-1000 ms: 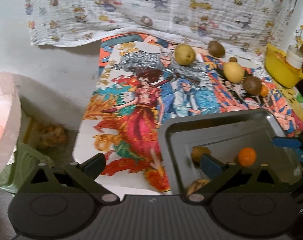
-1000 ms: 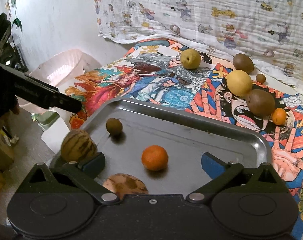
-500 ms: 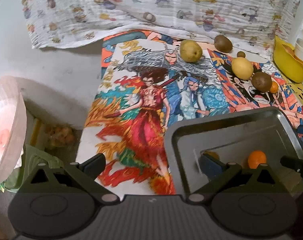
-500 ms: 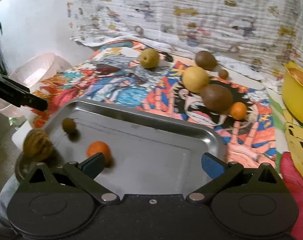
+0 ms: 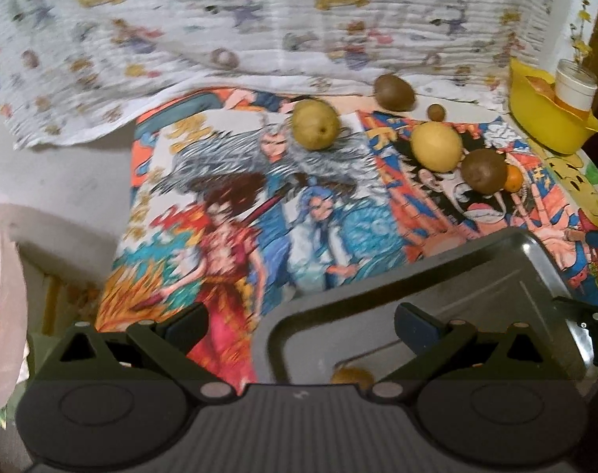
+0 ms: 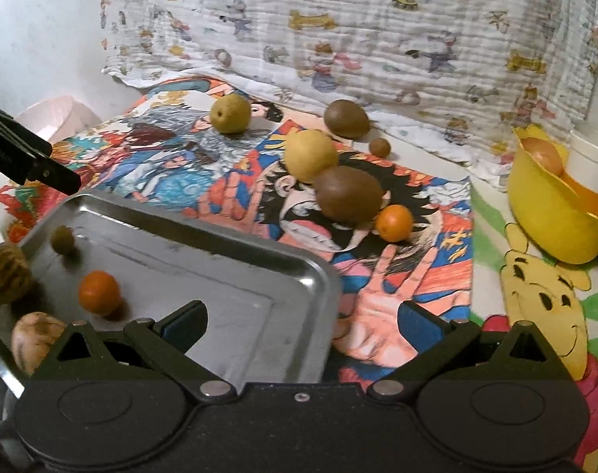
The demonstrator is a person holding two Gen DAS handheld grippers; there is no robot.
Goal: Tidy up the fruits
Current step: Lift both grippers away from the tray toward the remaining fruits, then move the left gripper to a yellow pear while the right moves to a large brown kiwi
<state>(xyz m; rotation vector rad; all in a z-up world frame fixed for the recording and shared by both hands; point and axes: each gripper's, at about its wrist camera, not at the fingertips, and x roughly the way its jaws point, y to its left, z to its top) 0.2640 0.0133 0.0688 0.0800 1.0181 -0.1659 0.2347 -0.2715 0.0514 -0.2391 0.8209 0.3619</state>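
Moved since earlier: right view has been swung rightwards, so the tray (image 6: 236,276) now sits at lower left and the yellow bowl (image 6: 551,213) is in view at right; in left view the tray orange has dropped out of sight, only a brown fruit top seen at the near edge.
Cloth (image 6: 378,39): printed, hung at far side, lower edge resting on the mat (image 6: 204,173); a snag risk if reached over.
Tray: steel, near left, tilted per right view; 4 fruits grouped at its left end, so roll-off is poss. if tilted more.
Yellow bowl: far right, w/ a cup just beside; could be knocked by a wide swing.
Right gripper (image 6: 301,325): fingers spread wide, nothing held; near tray corner sits between them, so the rim could be clipped on the way fwd.
Left gripper (image 5: 301,325): fingers wide apart, empty, over the tray's left edge.
Brown kiwi (image 6: 348,193): mid mat, touching yellow pear (image 6: 311,153) and appearing to touch small orange (image 6: 393,222); a grab at one would likely send the others rolling.
Green pear (image 6: 230,113): far left of mat, alone.
Far kiwi (image 6: 346,118): near cloth edge, small brown fruit (image 6: 379,147) just beside.
Tray orange (image 6: 99,292): loose, round, prob. rolls when tray is jolted.
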